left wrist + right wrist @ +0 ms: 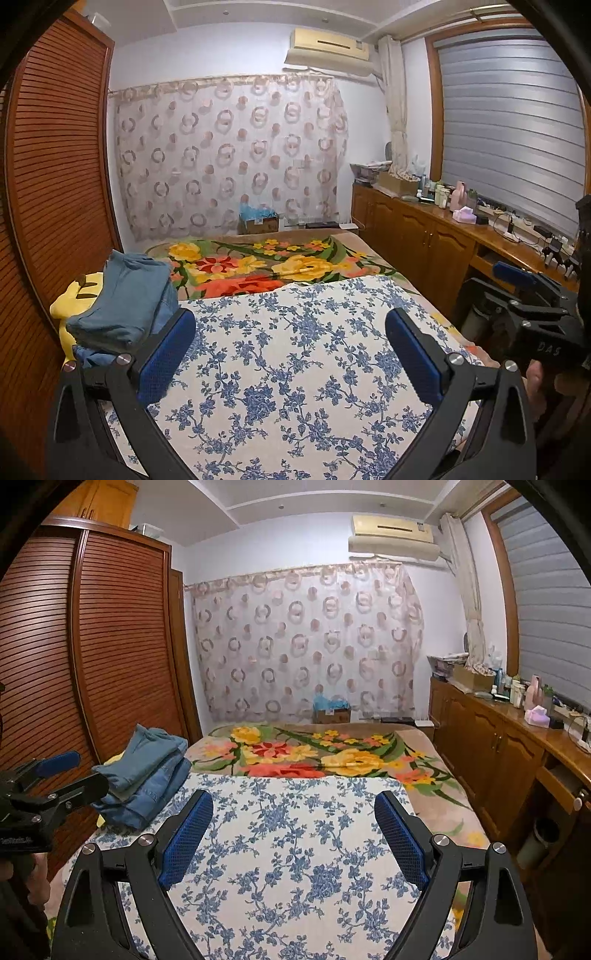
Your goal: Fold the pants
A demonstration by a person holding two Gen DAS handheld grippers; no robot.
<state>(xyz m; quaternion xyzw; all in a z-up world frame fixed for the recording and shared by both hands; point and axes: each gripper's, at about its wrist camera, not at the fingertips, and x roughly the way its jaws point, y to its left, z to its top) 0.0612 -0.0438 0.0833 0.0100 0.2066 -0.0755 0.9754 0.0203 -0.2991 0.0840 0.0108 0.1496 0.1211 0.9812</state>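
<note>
A stack of folded blue denim pants lies at the left edge of the bed, on the blue-flowered white cloth; it also shows in the right wrist view. My left gripper is open and empty, held above the cloth just right of the stack. My right gripper is open and empty above the same cloth. Each gripper shows at the edge of the other's view: the right one, the left one.
A bright flowered blanket covers the far half of the bed. A slatted wooden wardrobe stands close on the left. A wooden cabinet with bottles and boxes runs along the right. A yellow item lies under the pants.
</note>
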